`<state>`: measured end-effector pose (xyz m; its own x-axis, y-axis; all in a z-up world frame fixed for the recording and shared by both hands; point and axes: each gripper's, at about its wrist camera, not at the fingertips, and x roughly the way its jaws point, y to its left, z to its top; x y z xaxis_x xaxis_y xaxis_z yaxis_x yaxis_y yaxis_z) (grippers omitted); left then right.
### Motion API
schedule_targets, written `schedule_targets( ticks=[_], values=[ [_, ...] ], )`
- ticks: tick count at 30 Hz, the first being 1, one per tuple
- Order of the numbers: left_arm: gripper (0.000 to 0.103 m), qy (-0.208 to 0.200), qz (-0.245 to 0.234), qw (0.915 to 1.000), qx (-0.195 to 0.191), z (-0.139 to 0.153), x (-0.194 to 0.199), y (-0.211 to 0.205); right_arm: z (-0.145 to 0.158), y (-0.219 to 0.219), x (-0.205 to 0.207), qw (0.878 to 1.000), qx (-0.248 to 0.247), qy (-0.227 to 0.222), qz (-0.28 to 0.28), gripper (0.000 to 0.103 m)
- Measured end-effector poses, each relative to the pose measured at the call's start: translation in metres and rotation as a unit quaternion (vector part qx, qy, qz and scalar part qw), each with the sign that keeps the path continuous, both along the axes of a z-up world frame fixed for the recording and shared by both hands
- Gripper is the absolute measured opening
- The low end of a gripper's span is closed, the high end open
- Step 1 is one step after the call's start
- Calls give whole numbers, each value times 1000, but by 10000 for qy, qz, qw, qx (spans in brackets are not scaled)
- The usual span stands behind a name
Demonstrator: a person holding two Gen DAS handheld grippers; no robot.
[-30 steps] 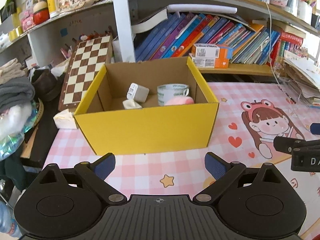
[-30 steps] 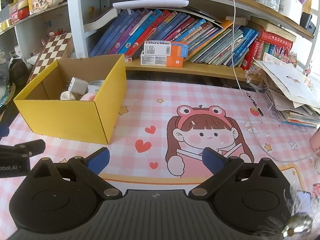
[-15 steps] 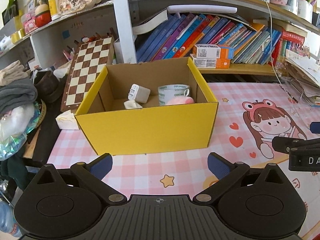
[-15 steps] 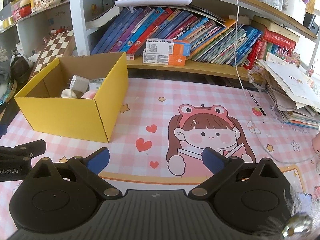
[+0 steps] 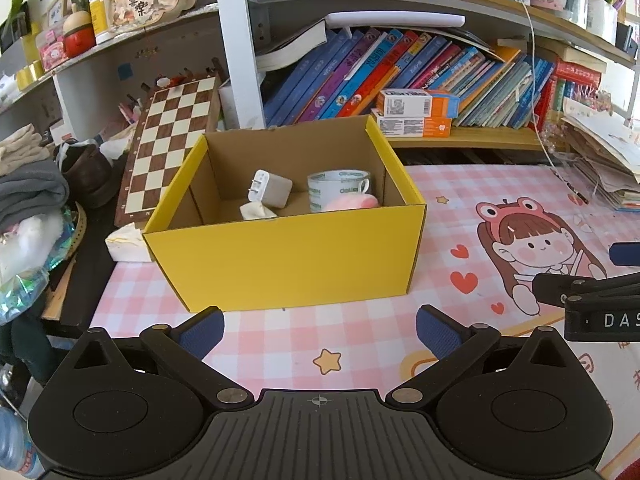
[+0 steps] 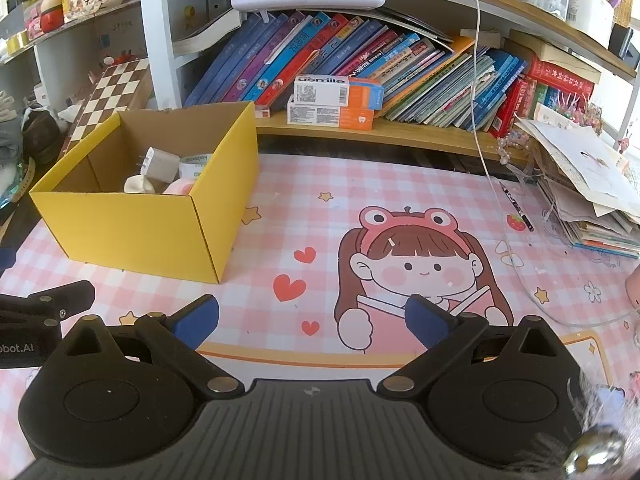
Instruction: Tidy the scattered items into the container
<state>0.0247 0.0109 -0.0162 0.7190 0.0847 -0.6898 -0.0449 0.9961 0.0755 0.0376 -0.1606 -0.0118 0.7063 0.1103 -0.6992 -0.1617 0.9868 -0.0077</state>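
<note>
The pink checked desk mat [image 6: 304,200], smooth and printed with a cartoon girl in a frog hat, covers the desk in front of the bookshelf, and the yellow box [image 5: 288,256] stands on the mat's left part; everything below is placed from that box. It is corrugated card, yellow outside and raw brown inside, square-cornered and open-topped. Inside it, toward the back right, sits a roll of tape [image 5: 338,188], a hard glossy ring; a soft pink fluffy thing [image 5: 352,203] lies in front of it against the near wall; a white charger plug [image 5: 269,192], a hard rounded cube with metal prongs, leans at the middle; and a small crumpled white item [image 5: 257,212] lies just before the plug. No loose item shows on the mat near the box, so the tidying looks nearly or fully done. The left gripper [image 5: 319,326] hovers in front of the box's near wall, its jaws having just been opening, now spread wide with nothing between them; the right gripper [image 6: 313,316] hovers well to the box's right, likewise released and empty. The likely trouble: light card slides easily on a slick mat, so a careless nudge from either gripper could shove or tip the box, and the pen [image 6: 516,208] far to its right could be overlooked.
</note>
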Motion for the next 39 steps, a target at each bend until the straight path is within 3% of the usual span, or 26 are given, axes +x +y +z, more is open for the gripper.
schedule_targets(
  ticks=[39],
  values=[
    [103, -72, -74, 9999, -11, 0, -1, 1, -3, -1, 3, 10000, -10, 61, 21, 101]
  ],
)
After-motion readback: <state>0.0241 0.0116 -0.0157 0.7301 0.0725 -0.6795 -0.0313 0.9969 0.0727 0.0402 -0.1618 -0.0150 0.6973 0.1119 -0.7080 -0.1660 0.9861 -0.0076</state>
